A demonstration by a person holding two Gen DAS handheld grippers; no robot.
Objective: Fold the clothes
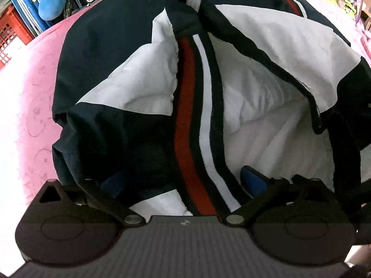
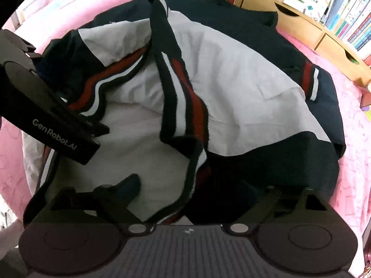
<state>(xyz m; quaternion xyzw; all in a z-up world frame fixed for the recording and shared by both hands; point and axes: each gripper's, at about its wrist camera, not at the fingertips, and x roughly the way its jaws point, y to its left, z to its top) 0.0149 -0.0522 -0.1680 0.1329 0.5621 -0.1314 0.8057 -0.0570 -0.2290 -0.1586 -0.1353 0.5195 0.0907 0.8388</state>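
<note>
I am holding my left tongs [image 1: 183, 180] released, straddling the striped band [image 1: 197, 120] of the navy and white jacket [image 2: 231, 88]. My right tongs [image 2: 192, 190] are gaping wide over the jacket's other striped hem, gripping nothing. The jacket is lying crumpled across the middle of the pink bed [image 2: 352, 143].

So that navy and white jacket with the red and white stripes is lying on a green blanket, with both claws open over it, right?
Not quite: the blanket under the jacket is pink, not green, as both wrist views show. The rest holds: the jacket is navy and white with red and white stripes, and the left claw and right claw both hang open over it.
</note>
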